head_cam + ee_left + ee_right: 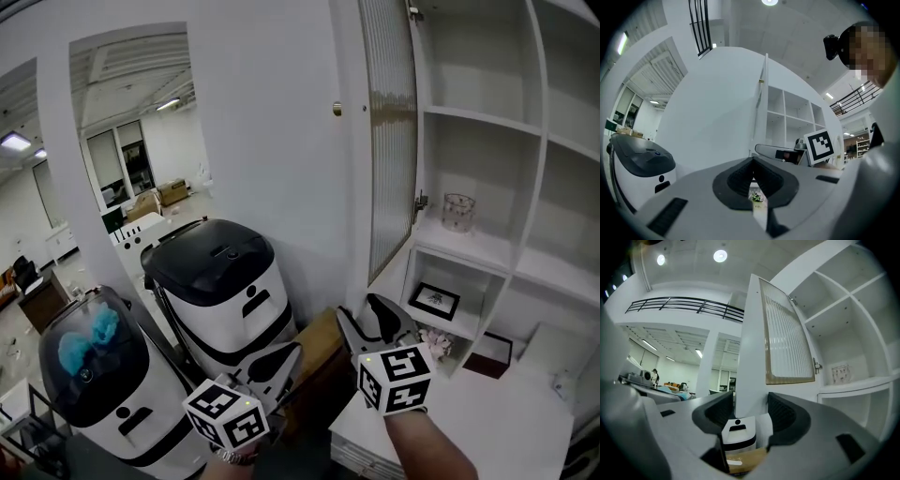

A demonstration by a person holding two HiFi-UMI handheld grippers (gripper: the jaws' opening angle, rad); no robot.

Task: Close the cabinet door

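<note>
- While the cabinet door (388, 141) stands swung wide open, hinged at the left side of the white shelves (480, 120), its ribbed glass panel is turned toward the camera and its small knob (337, 110) is seen at the free edge.
- The right gripper (369, 315) is held low in front of the door's lower part, with its jaws spread wide and nothing between them; no contact with the door is seen.
- The left gripper (278, 359) is kept lower and to the left, near two white machines with black lids (220, 281); its jaws are drawn together and nothing is held.
- The step in hand is judged to be the approach: the door is not yet touched.
- For the next move, the free edge must be reached by the right gripper and the door swung right, toward the shelves, until it sits flush.
</note>
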